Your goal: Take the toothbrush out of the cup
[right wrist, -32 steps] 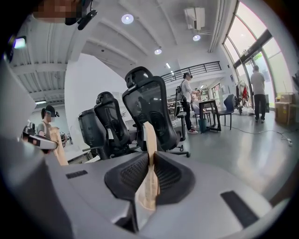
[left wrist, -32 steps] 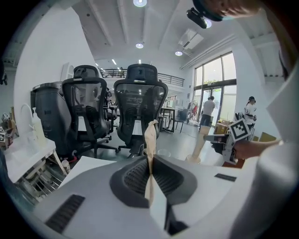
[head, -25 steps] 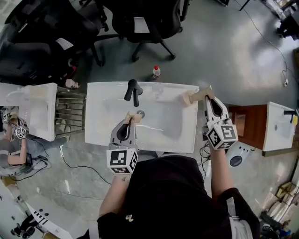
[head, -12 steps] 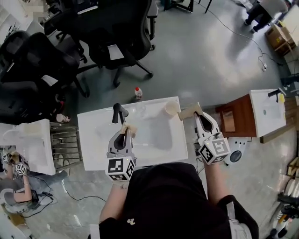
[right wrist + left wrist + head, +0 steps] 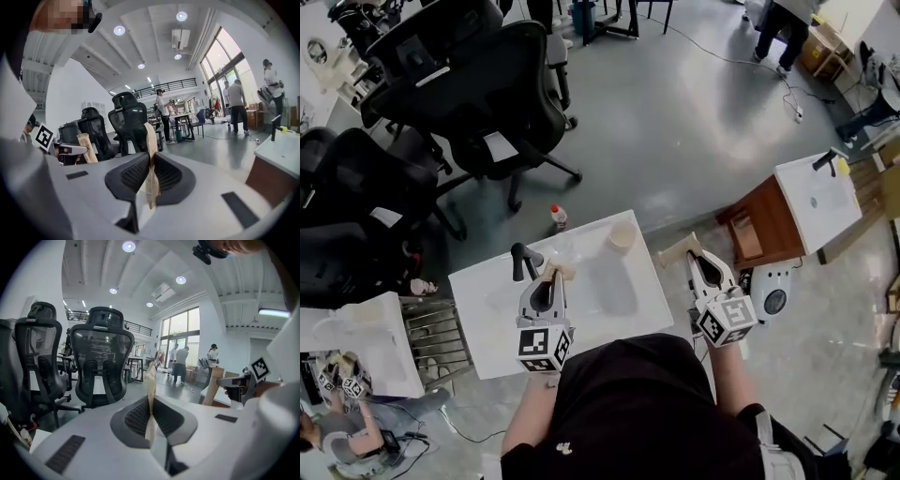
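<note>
Standing at a white washbasin [image 5: 487, 323] with a black faucet [image 5: 521, 260], a person in a black top holds both tools out low in front.

The left gripper [image 5: 559, 272] has its tip over the basin, just right of the faucet. In the left gripper view its tan-wrapped pads [image 5: 150, 380] are pressed flat together, with nothing between them.

The right gripper [image 5: 680, 249] has its tip past the basin's right edge, above the grey floor. In the right gripper view its pads [image 5: 151, 140] likewise meet along their whole length, with nothing caught between them. Each gripper shows at the edge of the other's view, level with it.

The cup [image 5: 622, 237] is pale and stands upright on the far right corner of the basin top. It sits between the two tips as seen from the head, but farther from the person, and neither gripper touches it. I cannot make out the toothbrush (the cup is too small in the head view).

Surroundings:
- A small red-capped bottle [image 5: 558, 217] sits on the floor just behind the basin.
- Black office chairs [image 5: 487, 103] stand beyond it.
- A wooden cabinet [image 5: 764, 225] carrying a second basin [image 5: 818, 195] stands to the right.
</note>
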Demonstrator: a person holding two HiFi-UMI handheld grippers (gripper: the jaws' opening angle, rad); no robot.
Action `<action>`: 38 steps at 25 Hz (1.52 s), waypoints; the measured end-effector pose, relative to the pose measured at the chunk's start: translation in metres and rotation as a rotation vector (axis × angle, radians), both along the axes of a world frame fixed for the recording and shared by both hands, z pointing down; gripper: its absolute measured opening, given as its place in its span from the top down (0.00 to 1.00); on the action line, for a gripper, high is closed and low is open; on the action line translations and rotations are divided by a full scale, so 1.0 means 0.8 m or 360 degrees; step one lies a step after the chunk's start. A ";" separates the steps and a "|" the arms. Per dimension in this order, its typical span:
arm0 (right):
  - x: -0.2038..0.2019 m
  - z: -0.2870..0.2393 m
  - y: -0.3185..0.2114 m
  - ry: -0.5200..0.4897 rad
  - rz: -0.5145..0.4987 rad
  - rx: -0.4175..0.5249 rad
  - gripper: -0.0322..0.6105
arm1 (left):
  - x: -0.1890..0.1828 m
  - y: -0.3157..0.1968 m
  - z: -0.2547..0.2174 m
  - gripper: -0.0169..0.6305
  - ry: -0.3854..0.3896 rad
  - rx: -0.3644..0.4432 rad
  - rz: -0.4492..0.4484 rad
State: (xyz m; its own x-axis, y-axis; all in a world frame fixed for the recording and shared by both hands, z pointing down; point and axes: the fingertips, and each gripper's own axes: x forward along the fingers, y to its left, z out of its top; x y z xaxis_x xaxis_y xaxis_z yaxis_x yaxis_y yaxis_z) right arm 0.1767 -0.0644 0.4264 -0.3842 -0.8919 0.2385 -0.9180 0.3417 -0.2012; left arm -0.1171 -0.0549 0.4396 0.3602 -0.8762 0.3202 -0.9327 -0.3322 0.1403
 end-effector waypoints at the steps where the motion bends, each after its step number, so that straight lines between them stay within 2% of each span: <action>1: 0.006 0.002 0.004 -0.0001 0.0019 -0.0006 0.87 | 0.004 -0.001 -0.001 0.93 0.0000 0.0000 0.0015; 13: 0.035 0.008 0.027 -0.0026 0.0167 -0.0024 0.87 | 0.030 -0.008 0.003 0.93 0.0004 -0.0016 0.0135; 38: 0.007 0.006 0.043 -0.0022 0.0145 -0.0004 0.87 | 0.017 0.006 0.016 0.93 -0.0005 -0.0063 0.0197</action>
